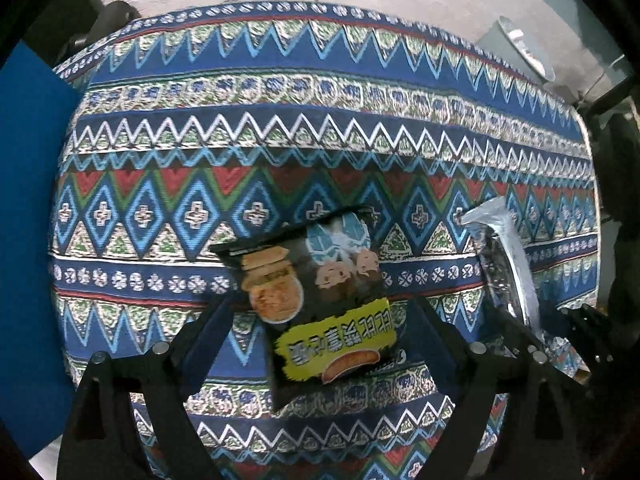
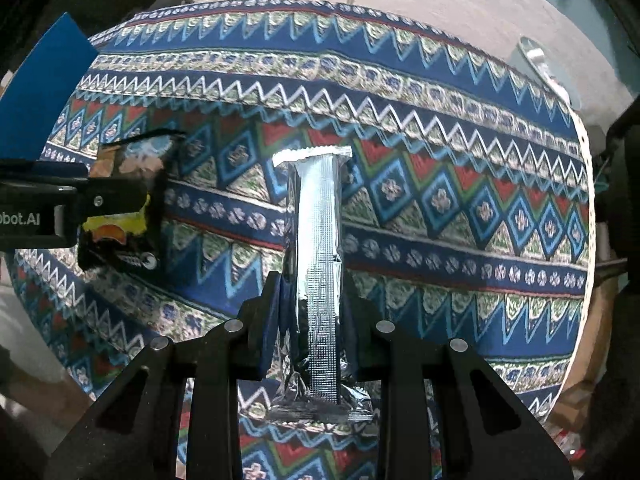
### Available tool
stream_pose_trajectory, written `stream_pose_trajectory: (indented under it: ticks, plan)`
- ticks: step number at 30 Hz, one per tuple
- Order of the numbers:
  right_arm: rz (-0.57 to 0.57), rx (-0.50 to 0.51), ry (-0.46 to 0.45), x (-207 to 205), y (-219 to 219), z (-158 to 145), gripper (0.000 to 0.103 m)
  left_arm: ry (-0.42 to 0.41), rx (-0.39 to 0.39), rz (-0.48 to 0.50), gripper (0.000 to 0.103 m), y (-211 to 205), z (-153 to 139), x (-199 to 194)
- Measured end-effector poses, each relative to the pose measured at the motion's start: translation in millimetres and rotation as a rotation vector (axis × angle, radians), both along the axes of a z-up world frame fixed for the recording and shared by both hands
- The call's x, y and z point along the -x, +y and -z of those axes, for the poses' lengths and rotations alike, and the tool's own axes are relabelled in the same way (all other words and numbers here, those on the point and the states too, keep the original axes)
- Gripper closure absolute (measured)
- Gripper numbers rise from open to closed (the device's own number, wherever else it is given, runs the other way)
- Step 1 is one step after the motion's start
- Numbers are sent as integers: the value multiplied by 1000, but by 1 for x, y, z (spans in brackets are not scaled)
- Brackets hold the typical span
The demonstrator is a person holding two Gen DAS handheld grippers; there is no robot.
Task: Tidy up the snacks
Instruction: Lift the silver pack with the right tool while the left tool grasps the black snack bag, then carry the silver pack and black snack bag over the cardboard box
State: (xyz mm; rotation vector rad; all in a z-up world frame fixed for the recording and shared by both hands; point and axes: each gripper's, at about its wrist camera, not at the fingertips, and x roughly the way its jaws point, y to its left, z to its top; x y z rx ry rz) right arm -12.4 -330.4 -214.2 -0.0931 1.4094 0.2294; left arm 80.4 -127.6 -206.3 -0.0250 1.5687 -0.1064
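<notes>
While both packets sit over the patterned cloth of the counter, worth treating each as light, crinkly and easily crushed.

Left gripper: jaws spread wide, one to each side of the black snack packet, which lies between them, printed face up, on or just above the cloth; contact with the sides not clear from the left wrist view. From the right wrist view, the same packet seen at the far left, partly behind the left gripper's body. Probably puffed with air and holding brittle biscuits, so better pinched gently across the flat sealed edge or the narrow sides than squeezed over the middle.

Right gripper: jaws pressed in against the silver foil packet, pinching it near its lower half, the long body pointing forward and its crimped end well out ahead. Foil film likely slick and prone to slipping or folding under its own length; a hold nearer the middle would carry it steadier. Also visible in the left view as a shiny strip to the right of the black packet, apart from it.

Blue board at the left edge of the counter.
</notes>
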Motion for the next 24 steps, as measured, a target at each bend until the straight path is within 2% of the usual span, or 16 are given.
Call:
stream_pose_trajectory:
  ticks: [6, 8, 10, 11, 14, 16, 18, 19, 24]
  plan:
    - [18, -24, 16, 11, -14, 5, 74, 44, -53, 68, 13, -18, 25, -1]
    - [28, -25, 16, 16, -21, 6, 63, 22, -64, 95, 13, -30, 27, -2]
    - [34, -25, 7, 16, -21, 9, 58, 10, -74, 132, 14, -42, 30, -3]
    - [36, -24, 2, 16, -24, 10, 56, 3, -82, 154, 16, -46, 31, -2]
    - [42, -13, -9, -2, -15, 15, 55, -26, -111, 183, 31, -67, 33, -6]
    - [33, -1, -30, -8, -14, 17, 55, -41, -113, 201, 37, -71, 32, -5]
    - [30, 9, -42, -22, -13, 20, 70, -57, -104, 221, 45, -74, 29, -3]
    - [27, 21, -50, -24, -12, 20, 76, -64, -101, 227, 45, -74, 27, -3]
    - [30, 21, -42, -31, -3, 16, 76, -103, -106, 263, 45, -61, 14, 0]
